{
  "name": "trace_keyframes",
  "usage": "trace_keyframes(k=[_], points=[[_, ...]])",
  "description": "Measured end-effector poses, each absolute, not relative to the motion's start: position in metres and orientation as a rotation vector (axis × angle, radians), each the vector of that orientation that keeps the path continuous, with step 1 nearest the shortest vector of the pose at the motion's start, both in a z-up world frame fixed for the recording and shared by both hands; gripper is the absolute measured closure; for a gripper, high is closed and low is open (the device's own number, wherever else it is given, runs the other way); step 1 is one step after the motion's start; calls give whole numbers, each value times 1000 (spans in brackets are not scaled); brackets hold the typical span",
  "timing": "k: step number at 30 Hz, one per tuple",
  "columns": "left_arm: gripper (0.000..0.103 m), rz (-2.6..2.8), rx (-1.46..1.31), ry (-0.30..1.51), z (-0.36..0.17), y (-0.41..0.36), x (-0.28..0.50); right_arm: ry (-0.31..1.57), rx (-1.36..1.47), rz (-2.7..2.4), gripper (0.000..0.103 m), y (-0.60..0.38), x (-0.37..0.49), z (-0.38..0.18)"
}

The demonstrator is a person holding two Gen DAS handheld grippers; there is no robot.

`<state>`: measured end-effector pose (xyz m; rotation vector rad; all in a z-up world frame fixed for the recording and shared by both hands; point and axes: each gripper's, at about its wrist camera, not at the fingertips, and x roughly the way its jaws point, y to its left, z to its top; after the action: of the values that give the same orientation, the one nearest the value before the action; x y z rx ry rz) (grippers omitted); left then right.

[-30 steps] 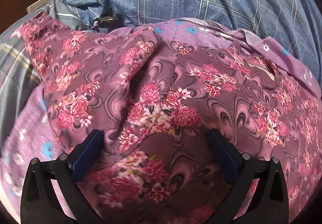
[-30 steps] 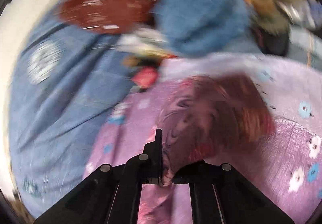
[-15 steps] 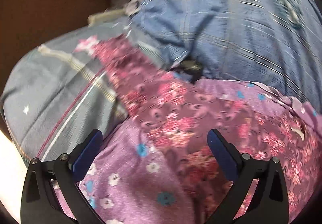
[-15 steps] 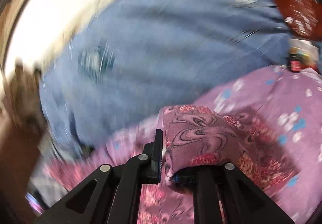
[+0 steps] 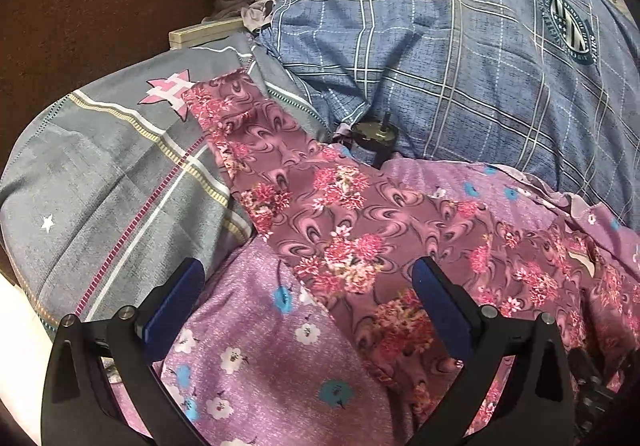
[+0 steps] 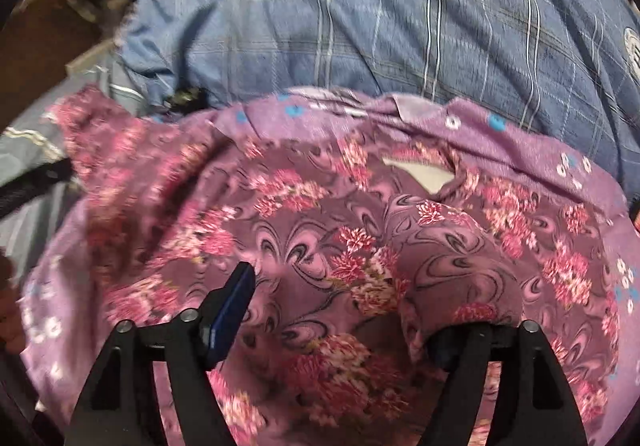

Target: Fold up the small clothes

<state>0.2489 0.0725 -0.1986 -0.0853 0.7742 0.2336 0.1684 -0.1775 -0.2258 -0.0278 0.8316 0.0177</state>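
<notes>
A small mauve garment with pink flowers (image 5: 352, 230) lies on a purple flowered sheet (image 5: 256, 358); one sleeve stretches up-left onto a grey pillow. My left gripper (image 5: 308, 294) is open and empty, hovering above the sleeve and the sheet. In the right wrist view the same garment (image 6: 320, 246) fills the middle, with its neck label showing. My right gripper (image 6: 344, 310) is open; a fold of the garment drapes over its right finger, hiding the pad.
A blue checked quilt (image 5: 460, 57) lies behind the garment. The grey striped pillow (image 5: 100, 181) is at the left. A small dark metal object (image 5: 372, 135) sits where quilt and sheet meet. A brown headboard (image 5: 72, 13) is far left.
My right gripper swung the pinched garment fold over and has opened. My left gripper pulled back off the garment and swung to the left, staying open.
</notes>
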Motion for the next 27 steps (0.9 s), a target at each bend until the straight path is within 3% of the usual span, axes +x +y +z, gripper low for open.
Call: trace_keyframes(k=[4,11,15,18,24,27], points=[[0,218,-84,783,-199,71,248,842,2,73,23,-193,167,-222],[0,249,-121,775,-196,90,249,840,489,-38,24,-248,202,-222],[0,326,-142,774,-195,115,255,870,-32,22,23,-134,219,-212],[0,423,-175,754,-191,143,256,905,-219,123,26,-79,214,-232],[0,444,-213,758,-194,157,254,925,-403,192,26,-49,191,-265],[0,405,-164,756,-191,144,256,990,-181,229,24,-91,195,-256]])
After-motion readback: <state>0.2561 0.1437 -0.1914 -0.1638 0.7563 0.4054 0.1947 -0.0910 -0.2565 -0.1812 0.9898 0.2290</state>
